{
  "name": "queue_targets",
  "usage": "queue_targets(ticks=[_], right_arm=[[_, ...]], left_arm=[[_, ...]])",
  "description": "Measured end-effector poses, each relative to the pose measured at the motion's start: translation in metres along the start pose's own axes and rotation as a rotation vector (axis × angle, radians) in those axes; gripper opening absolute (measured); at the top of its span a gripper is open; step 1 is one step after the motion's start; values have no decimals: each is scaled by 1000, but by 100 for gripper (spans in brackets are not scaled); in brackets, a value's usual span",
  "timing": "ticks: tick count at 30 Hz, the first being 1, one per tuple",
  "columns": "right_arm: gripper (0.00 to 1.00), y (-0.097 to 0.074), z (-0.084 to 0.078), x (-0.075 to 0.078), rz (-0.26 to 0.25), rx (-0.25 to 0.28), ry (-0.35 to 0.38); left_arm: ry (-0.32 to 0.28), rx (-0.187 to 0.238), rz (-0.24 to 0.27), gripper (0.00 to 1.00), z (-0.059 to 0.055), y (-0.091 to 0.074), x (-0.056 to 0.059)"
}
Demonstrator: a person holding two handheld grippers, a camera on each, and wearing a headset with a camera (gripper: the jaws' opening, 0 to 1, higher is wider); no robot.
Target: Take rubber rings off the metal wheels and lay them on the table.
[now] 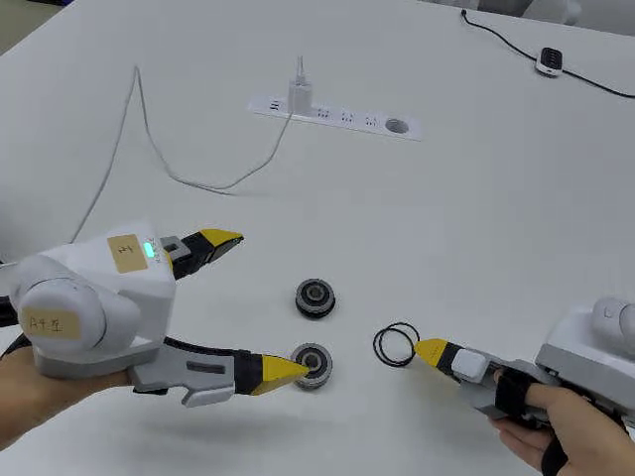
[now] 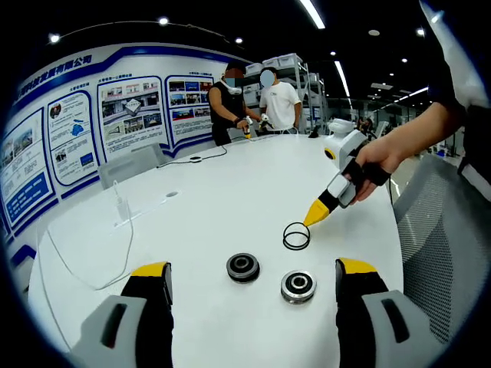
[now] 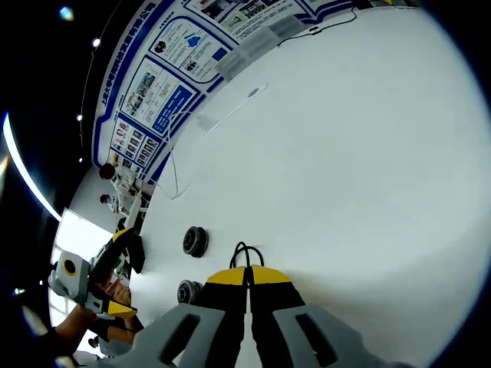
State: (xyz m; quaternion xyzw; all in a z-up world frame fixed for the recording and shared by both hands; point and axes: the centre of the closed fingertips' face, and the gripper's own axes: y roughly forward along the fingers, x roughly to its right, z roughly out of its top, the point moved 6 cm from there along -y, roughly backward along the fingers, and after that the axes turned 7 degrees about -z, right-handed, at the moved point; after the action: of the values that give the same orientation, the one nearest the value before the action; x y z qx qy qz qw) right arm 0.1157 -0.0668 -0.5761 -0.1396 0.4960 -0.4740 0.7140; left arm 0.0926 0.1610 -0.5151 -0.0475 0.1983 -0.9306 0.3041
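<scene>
Two small metal wheels lie on the white table (image 1: pixel 476 198). The far wheel (image 1: pixel 316 297) (image 2: pixel 243 267) (image 3: pixel 196 241) carries a black rubber ring. The near wheel (image 1: pixel 314 363) (image 2: pixel 298 285) (image 3: pixel 188 291) looks bare and silver. Right of them lie loose black rubber rings (image 1: pixel 397 344) (image 2: pixel 296 235) (image 3: pixel 245 253), overlapping flat on the table. My left gripper (image 1: pixel 253 303) (image 2: pixel 253 268) is open, its jaws either side of the wheels, the lower tip beside the bare wheel. My right gripper (image 1: pixel 429 349) (image 3: pixel 247 277) is shut, its yellow tip at the edge of the loose rings.
A white power strip (image 1: pixel 337 114) with a plugged-in charger lies at the back, and its white cable (image 1: pixel 149 149) trails to the left. A small black-and-white device (image 1: pixel 549 61) with a black cord sits far right. People (image 2: pixel 278 100) stand beyond the table's far end.
</scene>
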Motion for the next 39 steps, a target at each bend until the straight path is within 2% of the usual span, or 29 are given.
queue_targets(ticks=[12, 16, 22, 28, 33, 39], right_arm=[[8, -5, -2, 2, -7, 0, -37], [9, -7, -3, 2, -28, -5, -80], [15, -10, -3, 4, -62, -12, -212], [15, -16, 0, 0, -42, 16, -167], [15, -19, 3, -3, -28, 41, -133], [15, -21, 5, -10, 5, 50, -106]], left_arm=[[1, -27, 17, 88, -1, -1, -2], [2, -35, 13, 86, -2, 1, -4], [0, -26, 19, 85, 0, 8, -10], [-3, -29, 12, 82, 2, 19, -14], [11, -54, 6, 70, -1, 33, -19], [-19, -55, -5, 62, -4, 49, -26]])
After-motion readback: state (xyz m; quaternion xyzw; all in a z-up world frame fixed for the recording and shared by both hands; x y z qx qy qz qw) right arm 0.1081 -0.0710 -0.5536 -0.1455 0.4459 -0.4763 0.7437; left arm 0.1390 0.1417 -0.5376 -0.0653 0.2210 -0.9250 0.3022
